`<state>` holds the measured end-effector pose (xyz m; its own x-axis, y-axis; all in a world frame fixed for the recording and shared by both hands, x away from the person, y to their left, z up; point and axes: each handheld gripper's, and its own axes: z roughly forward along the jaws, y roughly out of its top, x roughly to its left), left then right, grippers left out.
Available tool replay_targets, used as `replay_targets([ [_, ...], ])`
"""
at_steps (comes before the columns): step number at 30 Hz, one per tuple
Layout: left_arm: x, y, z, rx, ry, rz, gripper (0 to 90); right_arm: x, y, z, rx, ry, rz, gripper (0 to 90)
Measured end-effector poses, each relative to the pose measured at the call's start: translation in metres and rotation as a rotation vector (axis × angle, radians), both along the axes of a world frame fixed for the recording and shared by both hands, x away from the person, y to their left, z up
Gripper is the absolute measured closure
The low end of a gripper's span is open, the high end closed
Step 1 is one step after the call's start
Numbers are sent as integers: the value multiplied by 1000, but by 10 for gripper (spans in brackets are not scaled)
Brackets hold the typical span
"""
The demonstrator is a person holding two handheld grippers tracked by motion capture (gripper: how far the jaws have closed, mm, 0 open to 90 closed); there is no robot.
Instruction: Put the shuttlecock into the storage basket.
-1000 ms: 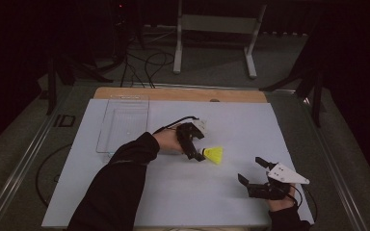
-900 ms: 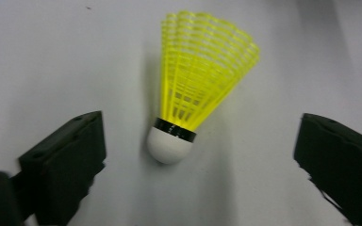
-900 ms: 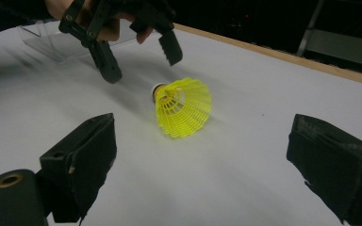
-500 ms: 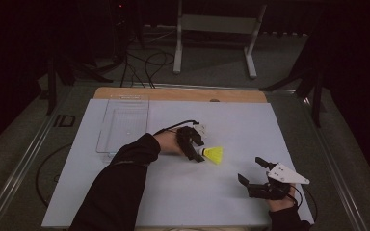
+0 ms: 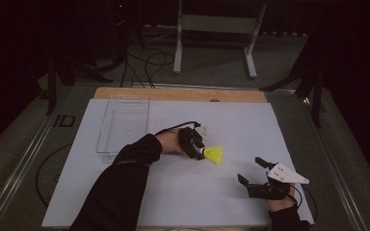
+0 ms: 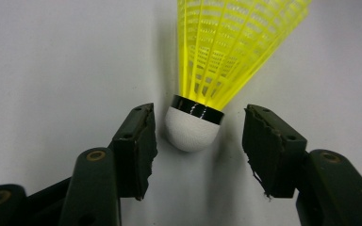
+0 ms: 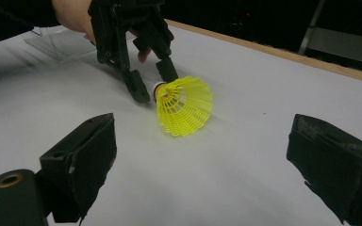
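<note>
The left gripper (image 6: 198,136) had just been closing around the shuttlecock (image 6: 193,127), its white cork between 2 jaws, not yet pinched; it lay at the mat's (image 5: 183,192) center, skirt toward 3 o'clock.

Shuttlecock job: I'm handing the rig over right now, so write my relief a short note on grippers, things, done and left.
Left gripper: jaws have just been closing around the shuttlecock cork, pads not yet pressing; a gap shows on the right side.
Right gripper: open, holding nothing, resting near the table's right front.
Shuttlecock lies on its side mid-table; clear tray stands far left.
Done: approach. Left: finish the grip, lift; probably to the tray.
</note>
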<state>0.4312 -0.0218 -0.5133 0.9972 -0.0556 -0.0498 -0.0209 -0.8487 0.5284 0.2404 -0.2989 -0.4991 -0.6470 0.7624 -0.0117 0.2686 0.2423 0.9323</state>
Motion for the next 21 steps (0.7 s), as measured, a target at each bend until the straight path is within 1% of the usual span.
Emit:
replay_targets([
  [2,1,-1,0,1,2,-3,514,0,0,0,0,1,-1,91],
  [3,0,-1,-1,3,-6,1,522,0,0,0,0,1,-1,91],
  [5,0,-2,-1,1,-5,2,539,0,0,0,0,0,0,91],
  [6,1,-3,-1,6,-13,-3,539,0,0,0,0,0,0,91],
  [11,1,-4,0,14,-13,-10,612,0,0,0,-1,1,-1,91],
  [15,0,-4,0,13,-11,-4,627,0,0,0,-1,1,-1,91],
  [19,-1,-4,2,23,-2,-18,634,0,0,0,-1,0,-3,91],
  [21,-1,-4,3,19,4,-17,635,0,-1,0,-1,0,-3,91],
])
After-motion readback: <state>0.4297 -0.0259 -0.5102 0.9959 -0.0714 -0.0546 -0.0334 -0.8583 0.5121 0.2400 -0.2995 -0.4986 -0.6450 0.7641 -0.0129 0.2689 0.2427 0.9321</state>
